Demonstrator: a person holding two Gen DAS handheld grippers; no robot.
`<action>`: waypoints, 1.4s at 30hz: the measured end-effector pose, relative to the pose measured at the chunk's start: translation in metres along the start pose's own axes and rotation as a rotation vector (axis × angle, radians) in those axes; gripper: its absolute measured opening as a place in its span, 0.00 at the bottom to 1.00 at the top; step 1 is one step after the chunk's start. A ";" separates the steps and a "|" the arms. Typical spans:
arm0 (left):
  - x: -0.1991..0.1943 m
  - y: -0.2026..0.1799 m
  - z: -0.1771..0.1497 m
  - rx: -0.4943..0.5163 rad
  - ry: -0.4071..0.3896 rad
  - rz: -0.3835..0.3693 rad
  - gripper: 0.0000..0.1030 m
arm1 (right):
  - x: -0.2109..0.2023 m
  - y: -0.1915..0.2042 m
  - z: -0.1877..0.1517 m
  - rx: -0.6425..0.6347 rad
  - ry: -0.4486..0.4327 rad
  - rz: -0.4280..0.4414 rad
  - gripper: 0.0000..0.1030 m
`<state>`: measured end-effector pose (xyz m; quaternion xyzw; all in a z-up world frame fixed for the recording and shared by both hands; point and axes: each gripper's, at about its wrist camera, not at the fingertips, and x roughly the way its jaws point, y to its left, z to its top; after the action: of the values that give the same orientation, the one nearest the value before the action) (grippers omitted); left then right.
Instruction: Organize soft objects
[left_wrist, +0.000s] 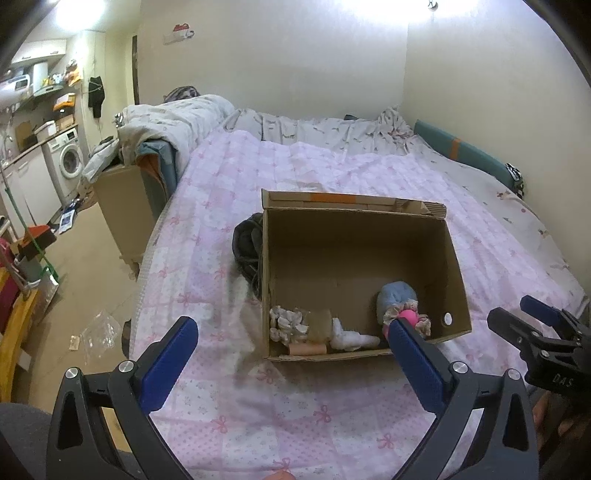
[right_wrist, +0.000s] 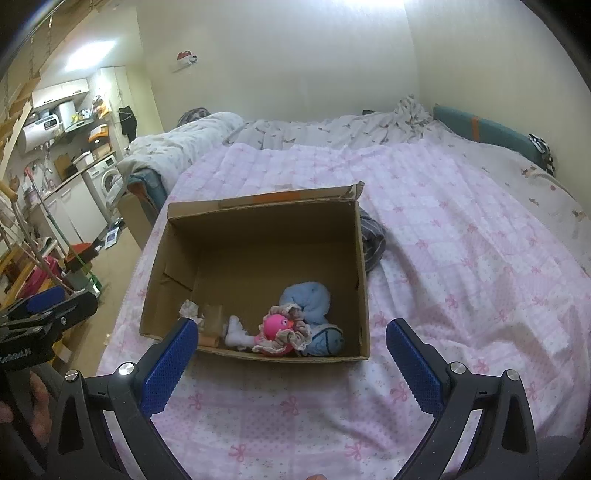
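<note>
An open cardboard box (left_wrist: 351, 251) (right_wrist: 266, 236) stands on the pink quilt. Along its near wall lie a pink ball toy (right_wrist: 275, 326) (left_wrist: 408, 316) in frilly cloth, a light blue rolled cloth (right_wrist: 306, 297) (left_wrist: 397, 295), a white sock (left_wrist: 347, 338) (right_wrist: 236, 332) and a beige frilly cloth (left_wrist: 286, 325). A dark cloth (left_wrist: 247, 240) (right_wrist: 371, 236) lies outside against the box. My left gripper (left_wrist: 291, 326) (right_wrist: 55, 299) hovers open before the box's near edge, nothing between its fingers. My right gripper (right_wrist: 291, 326) (left_wrist: 511, 309) is open and empty beside it, to the right.
A rumpled grey duvet (left_wrist: 177, 118) is piled at the bed's far end. A second cardboard box (left_wrist: 125, 206) stands on the floor left of the bed, with a washing machine (left_wrist: 70, 158) and clutter beyond. A teal board (left_wrist: 458, 147) lines the right wall.
</note>
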<state>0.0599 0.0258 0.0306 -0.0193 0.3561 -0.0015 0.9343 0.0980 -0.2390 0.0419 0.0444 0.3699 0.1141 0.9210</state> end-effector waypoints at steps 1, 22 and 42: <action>0.000 0.000 0.000 0.002 -0.002 0.002 1.00 | 0.000 0.000 0.000 0.002 0.001 -0.001 1.00; -0.002 -0.004 0.000 0.006 0.001 -0.003 1.00 | -0.001 0.000 0.001 0.002 0.001 -0.004 1.00; 0.002 -0.005 -0.004 0.004 0.012 -0.007 1.00 | -0.001 0.000 0.001 0.003 0.002 -0.007 1.00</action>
<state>0.0590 0.0204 0.0268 -0.0188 0.3615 -0.0056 0.9322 0.0979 -0.2390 0.0433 0.0445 0.3712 0.1105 0.9209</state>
